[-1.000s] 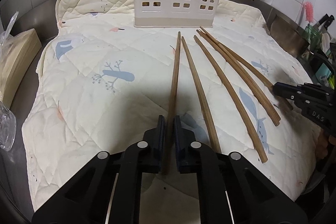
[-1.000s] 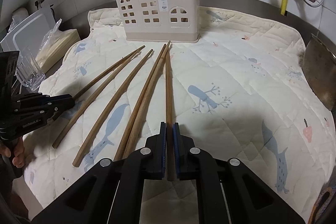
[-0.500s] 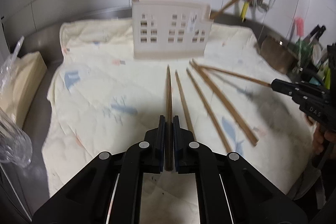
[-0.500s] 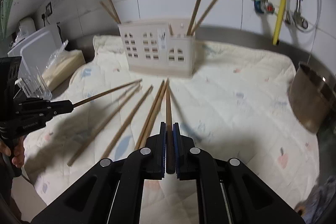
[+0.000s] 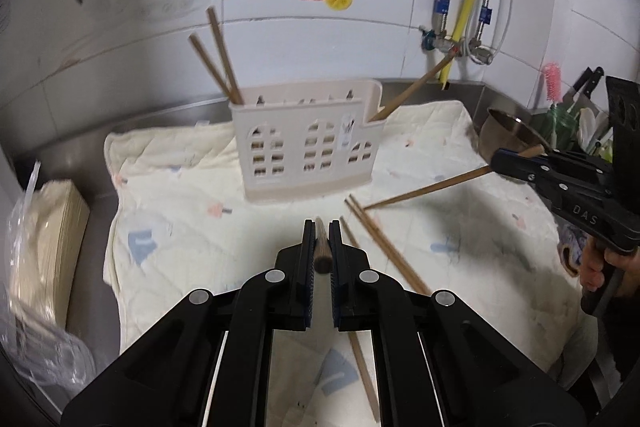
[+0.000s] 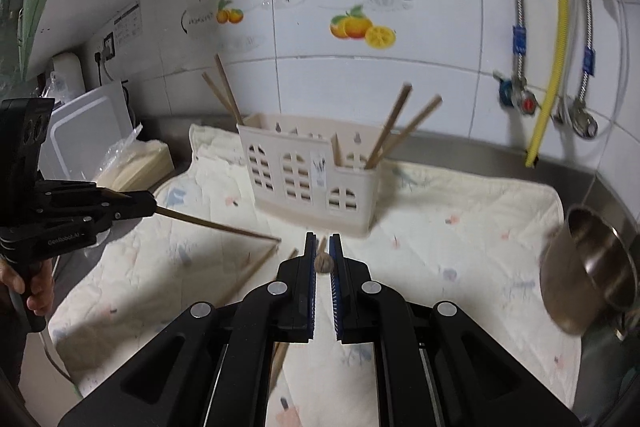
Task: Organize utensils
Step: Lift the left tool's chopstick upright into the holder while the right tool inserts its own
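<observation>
Here each claw is clamped on one chopstick, seen end-on between the jaws: the left claw on its chopstick, the right claw on its chopstick. The holder stands upper centre on the quilted cloth. Judged best: keep each stick tilted tip-down, aim for an open compartment, and release only once the tip is inside. The left view shows loose chopsticks at centre right; the right view alone shows two sticks leaning in the holder's right compartment and the steel pot at right.
</observation>
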Demonstrator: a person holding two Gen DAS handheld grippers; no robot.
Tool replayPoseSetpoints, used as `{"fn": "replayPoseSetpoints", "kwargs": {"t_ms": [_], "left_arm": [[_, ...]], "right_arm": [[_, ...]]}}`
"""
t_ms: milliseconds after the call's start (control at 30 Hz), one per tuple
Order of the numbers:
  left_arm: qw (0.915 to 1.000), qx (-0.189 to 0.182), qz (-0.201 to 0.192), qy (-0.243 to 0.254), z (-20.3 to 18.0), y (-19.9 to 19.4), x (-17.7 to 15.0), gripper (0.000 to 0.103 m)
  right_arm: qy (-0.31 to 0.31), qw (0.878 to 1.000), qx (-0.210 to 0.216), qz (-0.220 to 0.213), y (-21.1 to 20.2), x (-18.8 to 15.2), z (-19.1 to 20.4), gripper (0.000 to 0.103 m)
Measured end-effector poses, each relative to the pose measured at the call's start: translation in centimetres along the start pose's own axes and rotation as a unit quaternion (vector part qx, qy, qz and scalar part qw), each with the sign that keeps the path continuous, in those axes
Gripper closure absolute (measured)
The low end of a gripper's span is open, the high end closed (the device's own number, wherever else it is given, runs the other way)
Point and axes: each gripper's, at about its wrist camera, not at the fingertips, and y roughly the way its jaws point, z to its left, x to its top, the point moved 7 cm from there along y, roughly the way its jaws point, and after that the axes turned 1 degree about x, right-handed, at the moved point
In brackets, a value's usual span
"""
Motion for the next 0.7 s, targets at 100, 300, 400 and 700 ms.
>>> {"fn": "replayPoseSetpoints", "kwargs": {"t_ms": [100, 300, 400, 700], "left_arm": [[1.0, -0.008, -0.005, 0.0, 0.1, 0.0, 1.8, 0.098], [0.9995, -0.018, -0.026, 0.003, 0.3, -1.1, 5.2, 0.098], [0.9991, -0.019, -0.038, 0.007, 0.3, -1.9, 7.1, 0.098], [0.9951, -0.006, -0.098, 0.008, 1.1, -4.8, 15.3, 0.098]], "right_arm": [[-0.003, 1.0, 0.003, -0.008, -0.1, 2.0, -0.3, 0.097], [-0.017, 1.0, 0.009, -0.022, -1.3, 6.0, -0.9, 0.097], [-0.029, 0.999, 0.015, -0.025, -1.8, 8.0, -1.0, 0.097], [-0.038, 0.998, 0.025, -0.046, -2.5, 13.4, -1.1, 0.097]]}}
